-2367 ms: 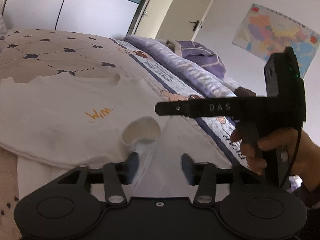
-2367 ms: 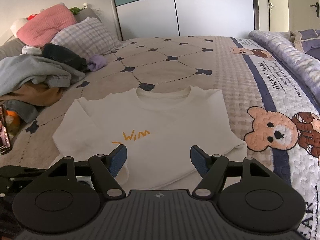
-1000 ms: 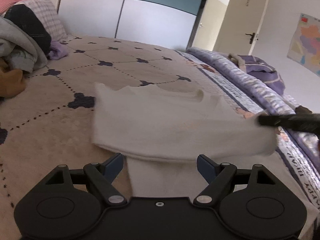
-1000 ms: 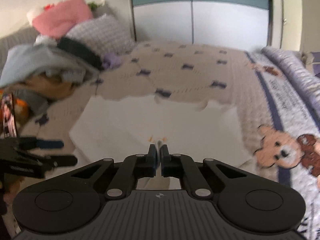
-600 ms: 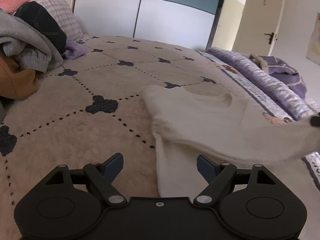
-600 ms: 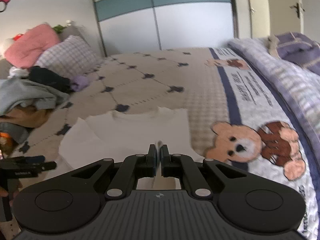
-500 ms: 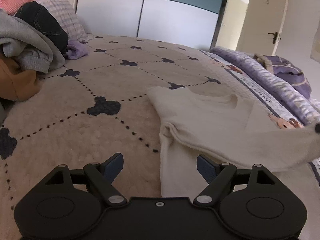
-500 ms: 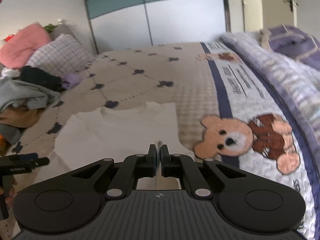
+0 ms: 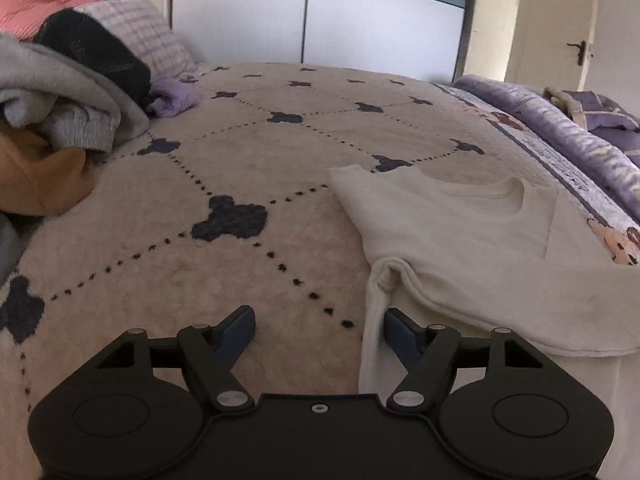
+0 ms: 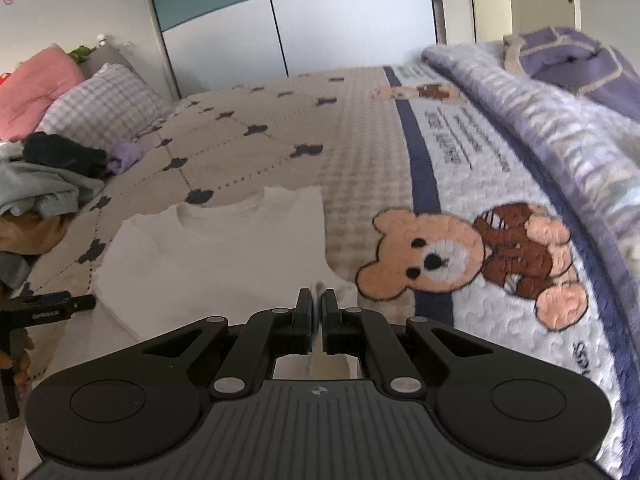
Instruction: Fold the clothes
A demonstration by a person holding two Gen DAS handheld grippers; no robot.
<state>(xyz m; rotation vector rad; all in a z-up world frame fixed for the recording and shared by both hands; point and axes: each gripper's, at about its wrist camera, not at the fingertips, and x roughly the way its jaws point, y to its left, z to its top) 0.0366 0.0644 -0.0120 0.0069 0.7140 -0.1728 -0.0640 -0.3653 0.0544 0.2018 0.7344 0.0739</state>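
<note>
A cream-white sweatshirt [image 9: 452, 232] lies on the bed, collar towards the far side, with one part folded across its body. It also shows in the right wrist view [image 10: 224, 256]. My left gripper [image 9: 318, 326] is open and empty, low at the shirt's left edge, its right finger against the cloth. My right gripper [image 10: 316, 312] is shut on a fold of the sweatshirt at its right side. The left gripper's finger [image 10: 60, 306] shows at the far left of the right wrist view.
A heap of grey, black and brown clothes [image 9: 60, 92] and pillows [image 10: 100, 112] sit at the left. A purple quilt [image 10: 560, 92] lies along the right side. The beige bedspread [image 9: 248, 168] has a bear pattern [image 10: 472, 256] at the right.
My right gripper has shut on the sweatshirt and carried the cloth to the right across the body. My left gripper has moved left to the shirt's left edge and stays open.
</note>
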